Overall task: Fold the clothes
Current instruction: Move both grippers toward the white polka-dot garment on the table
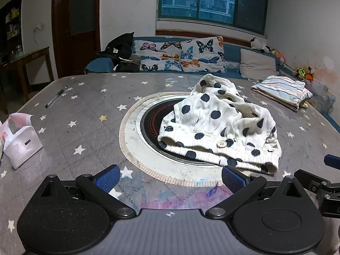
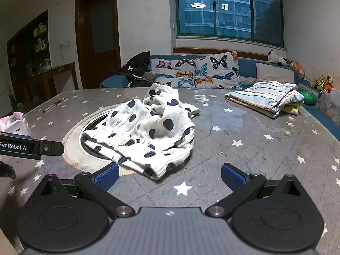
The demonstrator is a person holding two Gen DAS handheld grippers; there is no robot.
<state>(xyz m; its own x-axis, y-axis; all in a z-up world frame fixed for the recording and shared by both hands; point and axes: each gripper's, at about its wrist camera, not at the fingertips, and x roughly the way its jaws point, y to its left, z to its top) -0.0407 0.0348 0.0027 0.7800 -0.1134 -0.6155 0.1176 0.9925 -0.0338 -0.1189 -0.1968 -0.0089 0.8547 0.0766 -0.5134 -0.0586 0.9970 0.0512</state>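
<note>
My left gripper [image 1: 170, 177] and right gripper [image 2: 169, 175] are both apart and hold nothing. The dotted garment [image 2: 146, 131] lies crumpled on the table [image 2: 255, 148], soft and light I think; I would pinch its thick waistband [image 1: 212, 155].

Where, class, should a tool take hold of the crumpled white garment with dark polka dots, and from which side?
Probably the ribbed elastic waistband of the crumpled white polka-dot garment, approached from the near table edge. It lies nearest both open tools, left tool and right tool, forms a thick, straight edge, and its corners would let the cloth be spread.
</note>
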